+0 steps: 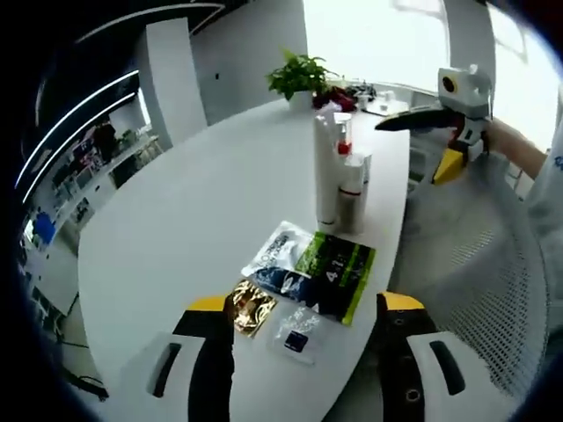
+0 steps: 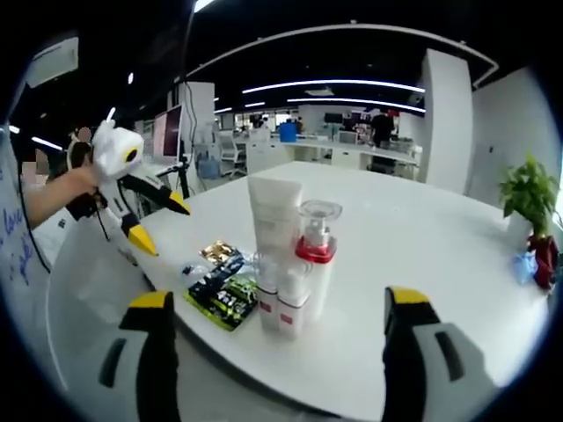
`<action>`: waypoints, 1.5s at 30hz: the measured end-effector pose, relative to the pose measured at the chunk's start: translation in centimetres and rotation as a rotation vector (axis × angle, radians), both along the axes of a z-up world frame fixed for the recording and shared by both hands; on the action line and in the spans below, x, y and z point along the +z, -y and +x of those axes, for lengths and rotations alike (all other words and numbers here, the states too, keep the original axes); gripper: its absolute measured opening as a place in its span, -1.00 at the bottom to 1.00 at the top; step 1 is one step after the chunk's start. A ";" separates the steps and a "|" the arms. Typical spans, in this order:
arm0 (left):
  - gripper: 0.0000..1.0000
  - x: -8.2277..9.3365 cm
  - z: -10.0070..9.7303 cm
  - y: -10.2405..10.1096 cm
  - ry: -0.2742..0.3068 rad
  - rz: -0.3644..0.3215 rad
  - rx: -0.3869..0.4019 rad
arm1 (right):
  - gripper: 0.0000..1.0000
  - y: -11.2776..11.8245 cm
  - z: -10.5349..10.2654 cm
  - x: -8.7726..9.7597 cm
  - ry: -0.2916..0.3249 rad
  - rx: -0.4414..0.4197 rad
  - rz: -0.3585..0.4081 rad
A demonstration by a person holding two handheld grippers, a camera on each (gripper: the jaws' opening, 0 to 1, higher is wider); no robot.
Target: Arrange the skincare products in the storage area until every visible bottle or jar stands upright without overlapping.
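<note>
Bottles stand in a tight upright cluster near the edge of the white oval table. The tall white tube is my landmark. Pressed against it is a pump bottle with a clear cap and a red collar. Low in front of the tube stand small white bottles with red bands, touching one another. What any of them holds cannot be told from here.

On the table beside the tube lie flat sachets, loosely overlapping: a dark green one with lettering nearest the tube, then a silvery white one and a dark blue one. A gold one and a small clear packet lie farthest from it.

The left gripper hovers with its yellow-tipped jaws spread wide and nothing between them. They frame the sachets, with the tube and its neighbours well beyond. The same gripper appears in the right gripper view, held by a hand off the table's edge, apart from the tube.

The right gripper is likewise wide open and empty, with the tube and the pump bottle just beyond its jaws and between them. In the left gripper view it hangs in the air past the table's edge, to the side of the tube and clear of it.

Far behind the tube, a potted green plant sits at the table's other end.
</note>
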State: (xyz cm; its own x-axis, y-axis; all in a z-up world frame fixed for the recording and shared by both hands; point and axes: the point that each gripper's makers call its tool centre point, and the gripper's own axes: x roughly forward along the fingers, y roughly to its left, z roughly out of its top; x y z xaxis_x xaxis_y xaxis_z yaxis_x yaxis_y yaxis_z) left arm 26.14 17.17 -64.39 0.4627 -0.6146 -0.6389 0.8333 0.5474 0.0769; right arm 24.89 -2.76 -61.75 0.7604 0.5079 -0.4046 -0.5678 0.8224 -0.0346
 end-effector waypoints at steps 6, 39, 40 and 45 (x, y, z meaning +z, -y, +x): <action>0.38 0.9 -0.3 -0.3 0.030 -0.041 0.065 | 0.99 -0.1 -0.1 -0.3 -0.001 0.014 -0.030; 0.82 1.7 -2.7 -1.6 0.098 -0.184 0.269 | 0.99 -0.3 -0.3 -0.4 -0.009 0.023 -0.033; 0.84 1.8 -2.5 -1.7 0.104 -0.190 0.271 | 0.99 -0.3 -0.3 -0.5 -0.011 0.024 -0.034; 0.90 2.3 -2.3 -1.7 0.131 -0.221 0.284 | 0.99 -0.3 -0.3 -0.5 -0.015 0.023 -0.038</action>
